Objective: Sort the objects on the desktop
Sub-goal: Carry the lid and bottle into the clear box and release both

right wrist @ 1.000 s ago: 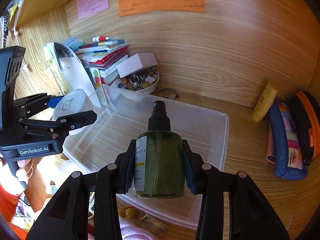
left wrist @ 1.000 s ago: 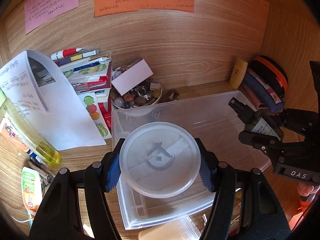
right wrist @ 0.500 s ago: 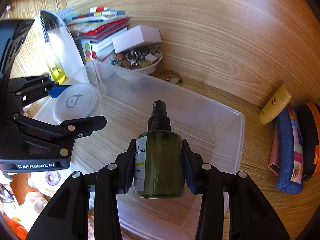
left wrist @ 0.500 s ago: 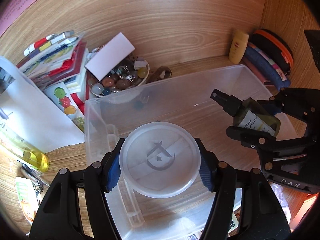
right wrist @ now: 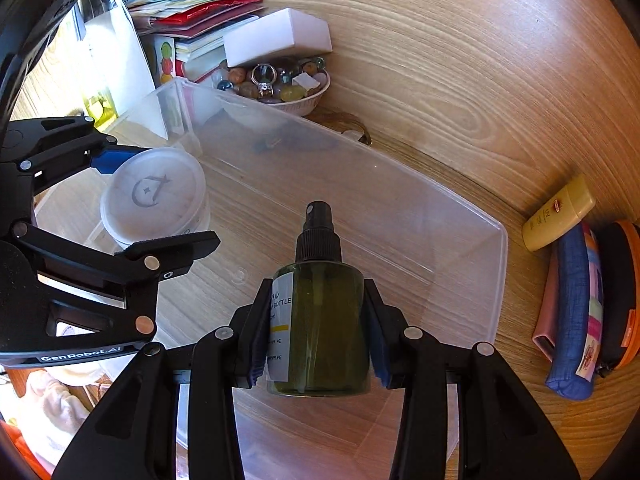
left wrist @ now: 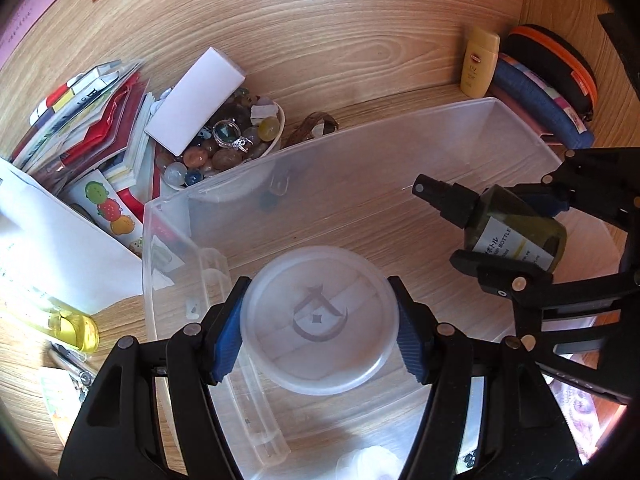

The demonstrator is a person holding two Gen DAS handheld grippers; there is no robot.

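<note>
Left gripper [left wrist: 318,328] clamped on a round translucent jar [left wrist: 318,320], blue ribbed pads [left wrist: 226,336] pressing its opposite sides, flat lid with a grey crescent emblem facing the camera. Jar held over the left end of a clear plastic storage bin [left wrist: 516,120], wood grain showing through the bin floor.

Right gripper [right wrist: 318,322] closed around a dark green spray bottle [right wrist: 324,320], cylindrical body pinched between the pads [right wrist: 260,332], long axis running forward along the fingers, black ridged pump nozzle pointing away from the camera toward the bin's far wall. White label with printed text on the bottle's left side. In the left wrist view, the same bottle tilted, nozzle aimed left toward the bin's middle, held above the bin's right half.

Behind the bin, touching or nearly touching its far wall, a white bowl of polished stones and rings [left wrist: 224,148], a white rectangular box [left wrist: 196,98] leaning across it. Left of that, a stack of booklets and papers [left wrist: 92,120]. At the right end, a yellow sunscreen tube [right wrist: 558,212] beside a blue fabric pouch [right wrist: 572,320] and an orange-trimmed black case [left wrist: 556,60].
</note>
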